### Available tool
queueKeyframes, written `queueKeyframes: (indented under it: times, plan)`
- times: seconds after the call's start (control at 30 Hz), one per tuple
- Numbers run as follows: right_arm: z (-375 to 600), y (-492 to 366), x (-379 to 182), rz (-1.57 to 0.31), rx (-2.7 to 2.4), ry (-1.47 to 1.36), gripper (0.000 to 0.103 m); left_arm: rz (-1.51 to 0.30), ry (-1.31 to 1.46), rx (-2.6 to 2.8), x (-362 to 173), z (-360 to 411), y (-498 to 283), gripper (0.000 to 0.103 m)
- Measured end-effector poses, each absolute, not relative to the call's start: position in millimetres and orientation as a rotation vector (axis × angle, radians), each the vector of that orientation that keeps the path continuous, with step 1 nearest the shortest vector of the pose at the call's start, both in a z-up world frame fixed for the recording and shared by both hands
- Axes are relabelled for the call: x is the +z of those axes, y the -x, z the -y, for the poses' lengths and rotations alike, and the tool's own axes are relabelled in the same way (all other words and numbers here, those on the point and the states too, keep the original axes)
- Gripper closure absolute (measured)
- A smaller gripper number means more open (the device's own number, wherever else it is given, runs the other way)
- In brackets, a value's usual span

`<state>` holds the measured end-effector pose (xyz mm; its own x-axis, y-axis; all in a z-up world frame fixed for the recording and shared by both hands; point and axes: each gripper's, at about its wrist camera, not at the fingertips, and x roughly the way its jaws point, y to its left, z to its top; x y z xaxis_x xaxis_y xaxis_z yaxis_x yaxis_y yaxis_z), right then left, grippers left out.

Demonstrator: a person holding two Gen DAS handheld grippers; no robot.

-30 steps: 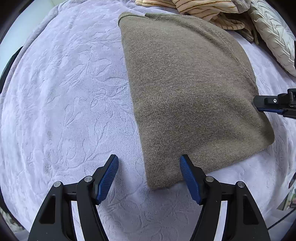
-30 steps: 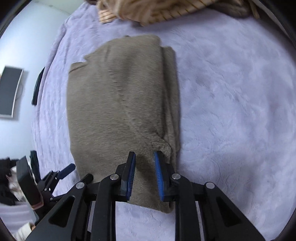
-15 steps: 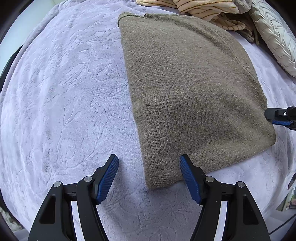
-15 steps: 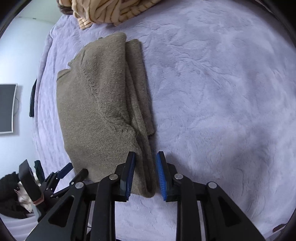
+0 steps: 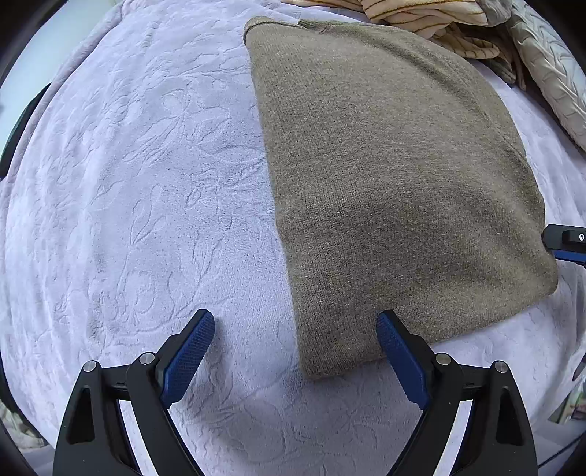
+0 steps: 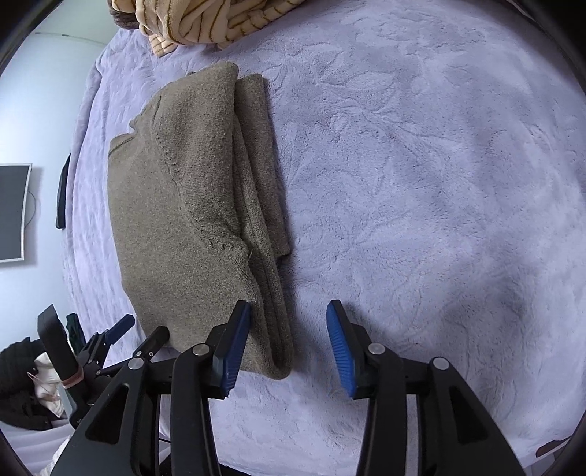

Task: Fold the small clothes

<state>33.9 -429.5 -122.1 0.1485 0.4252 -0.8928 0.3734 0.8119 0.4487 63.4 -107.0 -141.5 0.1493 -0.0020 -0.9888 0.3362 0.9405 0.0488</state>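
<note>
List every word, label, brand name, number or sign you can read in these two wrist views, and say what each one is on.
None: no readable text in either view.
The folded brown sweater shows no tag or print.
The striped garment carries stripes only.
The lavender blanket has an embossed leaf pattern, no lettering.
The dark wall screen is blank.

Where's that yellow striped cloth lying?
The striped cloth lies bunched at the far top of both views, on the lilac blanket, just beyond the folded brown sweater.
</note>
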Motion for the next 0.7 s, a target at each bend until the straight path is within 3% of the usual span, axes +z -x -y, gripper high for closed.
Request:
queueKeyframes:
  times: [0.23, 0.5, 0.57, 0.63, 0.7]
  plan:
    - [433.5, -33.6, -124.8, -1.464, 0.043, -0.677, 0.043, -1.45, -0.187, -0.266, -140.3, 95.2, -74.2, 0.012]
    - [435.8, -39.1, -117.4, -1.419, 0.08, -0.662, 0.022, -1.469, -0.098, -0.269, -138.4, 84.0, -88.1, 0.012]
    - [436.0, -42.3, -113.9, -1.396, 0.096, -0.662, 0.021, -1.467, -0.082, -0.269, -138.0, 82.6, -92.1, 0.012]
    - [435.4, -46.2, -111.7, -1.378, 0.116, -0.66, 0.014, -1.469, -0.062, -0.27, -137.5, 79.7, -97.5, 0.012]
    - [433.9, -50.3, -109.5, -1.355, 0.145, -0.656, 0.0, -1.469, -0.042, -0.272, -137.5, 81.0, -103.5, 0.012]
